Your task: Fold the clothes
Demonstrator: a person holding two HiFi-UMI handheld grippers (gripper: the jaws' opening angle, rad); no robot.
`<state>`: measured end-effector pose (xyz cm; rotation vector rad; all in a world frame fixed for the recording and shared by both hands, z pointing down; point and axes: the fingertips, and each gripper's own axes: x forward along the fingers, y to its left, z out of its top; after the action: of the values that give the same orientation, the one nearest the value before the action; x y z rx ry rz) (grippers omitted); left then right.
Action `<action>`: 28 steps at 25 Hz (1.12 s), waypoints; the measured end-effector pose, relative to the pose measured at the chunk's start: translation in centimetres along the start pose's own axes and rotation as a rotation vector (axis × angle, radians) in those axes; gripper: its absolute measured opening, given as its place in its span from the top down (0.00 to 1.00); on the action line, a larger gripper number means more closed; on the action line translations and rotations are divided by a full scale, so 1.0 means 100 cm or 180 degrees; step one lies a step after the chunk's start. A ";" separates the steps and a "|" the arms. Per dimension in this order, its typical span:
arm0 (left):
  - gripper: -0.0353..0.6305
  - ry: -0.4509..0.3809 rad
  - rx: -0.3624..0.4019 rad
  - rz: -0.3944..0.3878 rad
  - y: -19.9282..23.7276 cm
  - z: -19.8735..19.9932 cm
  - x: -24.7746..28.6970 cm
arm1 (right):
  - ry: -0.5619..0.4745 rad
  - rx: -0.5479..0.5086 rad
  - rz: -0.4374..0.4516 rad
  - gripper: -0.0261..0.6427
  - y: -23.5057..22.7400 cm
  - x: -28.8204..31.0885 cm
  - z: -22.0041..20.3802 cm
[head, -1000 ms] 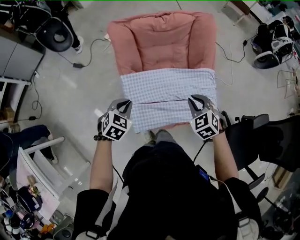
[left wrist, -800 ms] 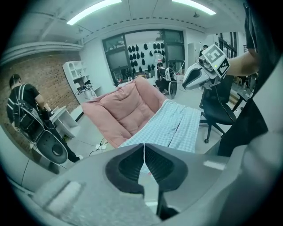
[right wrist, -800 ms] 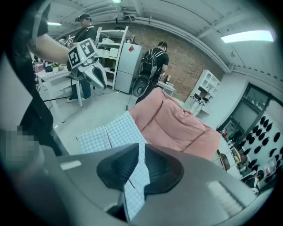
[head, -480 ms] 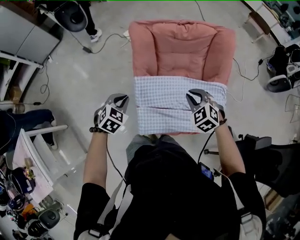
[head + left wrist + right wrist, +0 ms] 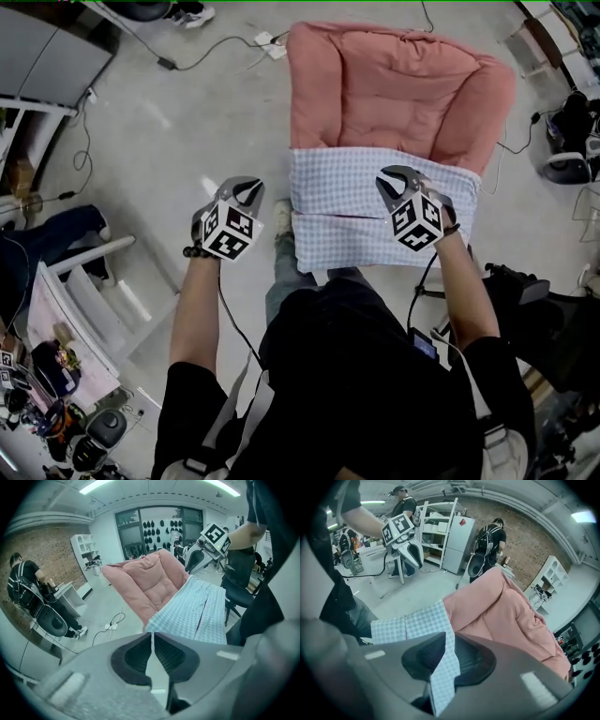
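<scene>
A blue-and-white checked cloth (image 5: 347,202) lies folded over the front edge of a pink cushioned seat (image 5: 394,84). My right gripper (image 5: 394,178) is over the cloth's right part. In the right gripper view a strip of the cloth (image 5: 417,623) runs between the jaws of the right gripper (image 5: 447,644), which is shut on it; its jaws have just eased open slightly. My left gripper (image 5: 246,190) hangs over the bare floor, left of the cloth's edge. Its jaws meet with nothing between them, and the left gripper (image 5: 152,637) points at the cloth (image 5: 197,611).
Cables and a power strip (image 5: 267,42) lie on the floor behind the seat. A black office chair (image 5: 534,300) stands at the right and a white rack (image 5: 84,291) at the left. Other people (image 5: 23,583) stand by shelves in the background.
My left gripper has come off the cloth's left corner and now sits to its left over the floor. Both grippers have shifted sideways and sunk a little.
</scene>
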<state>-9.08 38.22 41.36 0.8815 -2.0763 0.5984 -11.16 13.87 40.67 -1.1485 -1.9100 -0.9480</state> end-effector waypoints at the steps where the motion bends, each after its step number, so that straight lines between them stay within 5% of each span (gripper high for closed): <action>1: 0.90 0.0010 0.0034 -0.0052 0.007 -0.003 0.009 | 0.0043 0.0011 0.0016 0.86 -0.001 0.011 0.004; 13: 0.80 -0.0116 0.0717 -0.0906 0.042 -0.016 0.113 | 0.0287 0.0486 0.0064 0.86 0.014 0.081 0.031; 28: 0.68 -0.0187 0.2070 -0.1890 0.017 -0.028 0.209 | 0.0659 0.1019 0.0053 0.86 0.034 0.110 -0.008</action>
<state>-18.39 33.14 59.62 1.8123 -1.5387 0.9278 -11.85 18.73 51.15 -0.8439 -1.8009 -0.6906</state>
